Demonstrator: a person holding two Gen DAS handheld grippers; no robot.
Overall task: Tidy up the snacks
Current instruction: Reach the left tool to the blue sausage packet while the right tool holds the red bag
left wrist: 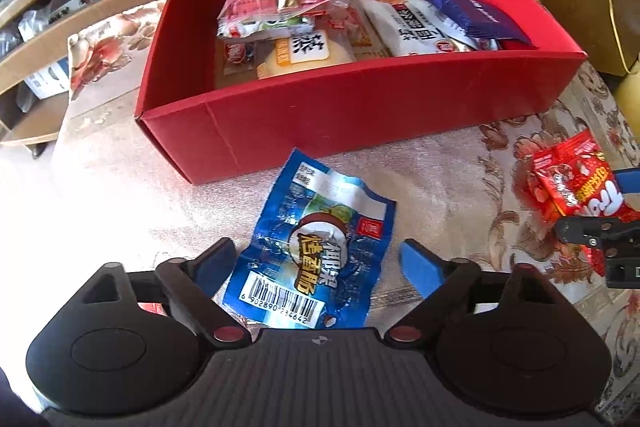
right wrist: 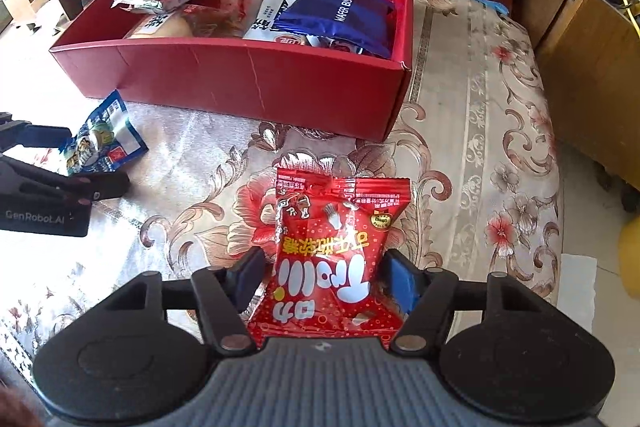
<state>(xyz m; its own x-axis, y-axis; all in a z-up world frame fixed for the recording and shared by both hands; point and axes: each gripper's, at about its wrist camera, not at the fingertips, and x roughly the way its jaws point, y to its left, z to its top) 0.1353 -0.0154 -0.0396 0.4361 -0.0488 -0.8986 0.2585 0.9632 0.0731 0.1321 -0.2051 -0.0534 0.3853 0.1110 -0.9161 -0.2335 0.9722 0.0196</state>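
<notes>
Nearest the left wrist camera, the left gripper stands spread wide, its blue pads on either side of the blue sausage packet and clear of it; the packet lies flat on the floral cloth, just before the near wall of the red box. Bare cloth separates this packet from the red candy packet to the right. The right gripper brackets that packet, pads at its edges; whether they press it cannot be told. The box holds several snacks, a dark blue wafer packet at its right end. Wooden furniture borders the cloth at right.
</notes>
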